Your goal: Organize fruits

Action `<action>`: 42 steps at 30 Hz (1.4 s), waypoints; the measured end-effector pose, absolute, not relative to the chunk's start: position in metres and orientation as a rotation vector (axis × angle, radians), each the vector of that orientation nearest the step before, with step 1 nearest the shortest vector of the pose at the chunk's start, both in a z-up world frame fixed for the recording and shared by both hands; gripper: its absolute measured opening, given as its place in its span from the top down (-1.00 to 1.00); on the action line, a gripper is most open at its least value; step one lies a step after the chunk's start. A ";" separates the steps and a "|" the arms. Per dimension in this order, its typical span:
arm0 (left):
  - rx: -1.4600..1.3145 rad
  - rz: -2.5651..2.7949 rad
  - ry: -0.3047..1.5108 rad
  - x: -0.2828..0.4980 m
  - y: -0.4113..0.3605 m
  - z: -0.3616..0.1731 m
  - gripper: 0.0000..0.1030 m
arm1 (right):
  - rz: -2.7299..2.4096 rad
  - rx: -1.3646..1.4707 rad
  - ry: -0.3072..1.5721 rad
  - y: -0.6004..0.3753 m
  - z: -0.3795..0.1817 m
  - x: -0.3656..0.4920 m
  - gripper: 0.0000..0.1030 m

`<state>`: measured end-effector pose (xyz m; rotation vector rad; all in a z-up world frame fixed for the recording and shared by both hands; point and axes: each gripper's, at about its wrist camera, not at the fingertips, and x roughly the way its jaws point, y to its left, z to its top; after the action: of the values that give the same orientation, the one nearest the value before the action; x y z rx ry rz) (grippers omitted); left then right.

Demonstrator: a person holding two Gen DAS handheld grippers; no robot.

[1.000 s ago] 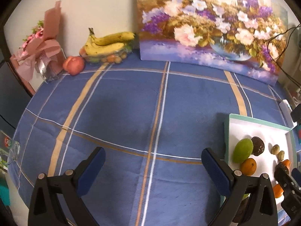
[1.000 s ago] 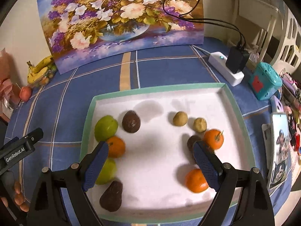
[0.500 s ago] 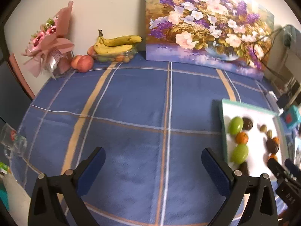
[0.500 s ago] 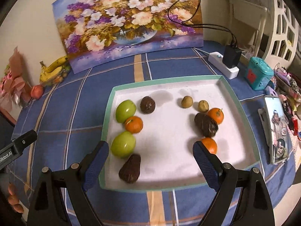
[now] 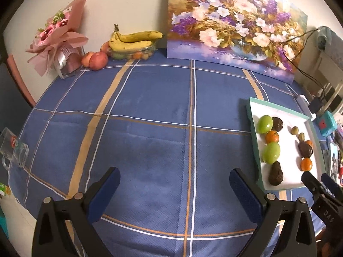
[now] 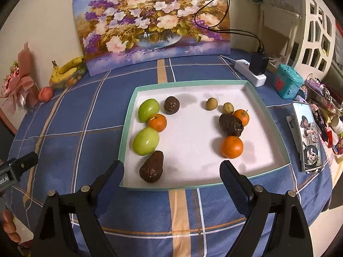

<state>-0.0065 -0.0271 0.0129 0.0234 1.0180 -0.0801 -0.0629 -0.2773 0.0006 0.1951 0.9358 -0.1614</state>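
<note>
Done: fruits sit grouped in the shallow white, teal-rimmed tray [image 6: 265, 107].
Left: seemingly nothing.
Left claw [image 5: 174, 184]: wide, empty.
Right claw [image 6: 172, 175]: wide, empty.

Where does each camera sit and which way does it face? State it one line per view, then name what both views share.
Left wrist: on the left hand-held gripper, facing across the blue checked tablecloth toward the bananas; its open fingers show, and the right hand-held gripper's tip at the lower right.
Right wrist: on the right hand-held gripper, facing down over the white tray of fruit; its open fingers show, and fingertips at the lower left.
Shared: tray, flower painting, bananas.
</note>
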 end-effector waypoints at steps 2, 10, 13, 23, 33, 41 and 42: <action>0.033 -0.083 1.019 -0.006 -0.029 0.013 -1.00 | -0.157 0.198 0.941 -0.277 -0.001 -0.062 -0.77; 0.029 -0.076 1.036 -0.003 -0.027 0.010 -1.00 | -0.143 0.213 0.953 -0.277 -0.005 -0.059 -0.77; 0.027 -0.073 1.039 -0.002 -0.026 0.009 -1.00 | -0.141 0.214 0.951 -0.276 -0.005 -0.059 -0.77; 0.020 -0.063 1.059 0.000 -0.024 0.006 -1.00 | -0.141 0.223 0.949 -0.278 -0.006 -0.059 -0.77; 0.019 -0.055 1.066 0.001 -0.023 0.004 -1.00 | -0.137 0.226 0.958 -0.278 -0.007 -0.058 -0.77; 0.016 -0.047 1.075 0.002 -0.020 0.002 -1.00 | -0.138 0.227 0.958 -0.278 -0.007 -0.058 -0.77; 0.016 -0.047 1.076 0.002 -0.020 0.002 -1.00 | -0.137 0.227 0.959 -0.278 -0.008 -0.058 -0.77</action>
<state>0.0023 -0.0205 0.0019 0.0163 1.0762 -0.0474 -0.0580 -0.2775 -0.0078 0.2266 0.9591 -0.1375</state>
